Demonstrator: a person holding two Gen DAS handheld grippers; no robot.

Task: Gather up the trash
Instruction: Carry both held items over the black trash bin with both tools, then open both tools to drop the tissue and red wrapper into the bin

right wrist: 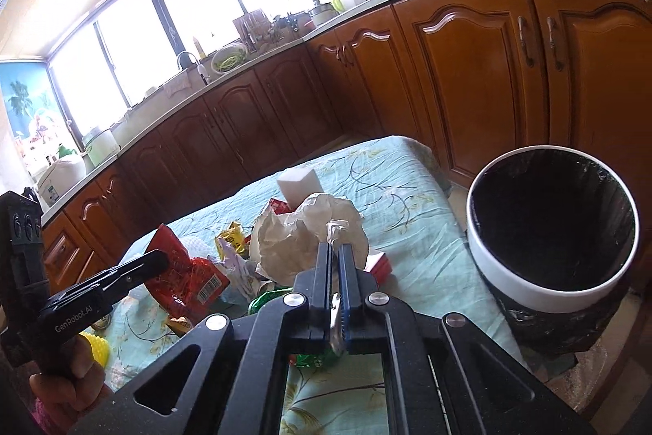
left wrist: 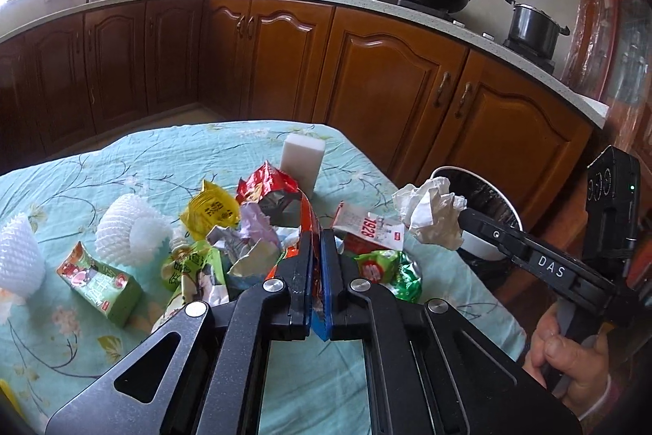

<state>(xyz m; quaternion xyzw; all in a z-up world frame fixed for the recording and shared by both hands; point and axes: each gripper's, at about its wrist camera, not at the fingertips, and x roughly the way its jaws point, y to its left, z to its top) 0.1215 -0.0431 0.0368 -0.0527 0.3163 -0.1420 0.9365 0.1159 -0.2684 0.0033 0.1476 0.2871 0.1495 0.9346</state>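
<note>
My left gripper (left wrist: pixel 317 235) is shut on a red foil snack wrapper (left wrist: pixel 267 186), lifted above the trash pile; the wrapper also shows in the right wrist view (right wrist: pixel 183 272). My right gripper (right wrist: pixel 335 245) is shut on a crumpled white tissue (right wrist: pixel 301 235), held over the table's right side; the tissue also shows in the left wrist view (left wrist: pixel 432 217). A white-rimmed bin with a black liner (right wrist: pixel 550 227) stands just right of the table, close to the tissue. More trash lies on the teal floral tablecloth (left wrist: pixel 163 153): a yellow wrapper (left wrist: pixel 212 210), a green carton (left wrist: pixel 100 278), a green wrapper (left wrist: pixel 387 268).
A white block (left wrist: pixel 303 160) stands at the table's far side. Two white foam nets (left wrist: pixel 130 227) lie at the left. A red-and-white box (left wrist: pixel 366 229) lies near the right edge. Wooden kitchen cabinets (left wrist: pixel 366 68) run behind the table, with a wok and pot on the stove.
</note>
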